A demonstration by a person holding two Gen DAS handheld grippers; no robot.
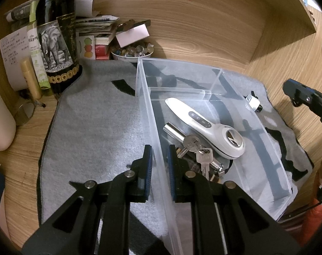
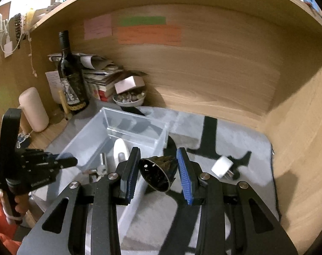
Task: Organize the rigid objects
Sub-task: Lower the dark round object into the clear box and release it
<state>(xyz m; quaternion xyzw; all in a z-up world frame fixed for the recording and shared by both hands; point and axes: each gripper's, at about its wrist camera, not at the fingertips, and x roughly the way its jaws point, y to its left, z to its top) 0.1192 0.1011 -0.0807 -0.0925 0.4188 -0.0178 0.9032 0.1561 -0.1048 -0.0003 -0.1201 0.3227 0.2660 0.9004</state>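
A clear plastic bin (image 1: 209, 93) stands on a grey mat (image 1: 92, 114). It holds a white handheld device (image 1: 205, 125), a bunch of keys (image 1: 200, 152) and a chrome cylinder (image 1: 174, 131). My left gripper (image 1: 159, 167) is shut on the bin's left wall. My right gripper (image 2: 157, 170) holds a dark cone-shaped nozzle (image 2: 157, 173) between its blue pads, above the bin's right wall (image 2: 137, 182). A white plug adapter (image 2: 222, 166) lies on the mat right of the bin; it also shows in the left wrist view (image 1: 254, 102).
A dark wine bottle (image 1: 58, 42), a stack of books and papers (image 1: 97, 29), a bowl of stones (image 1: 131, 52) and a cream cylinder (image 2: 34, 110) crowd the back left corner. Wooden walls close the desk at the back (image 2: 203, 74) and right (image 2: 301, 148).
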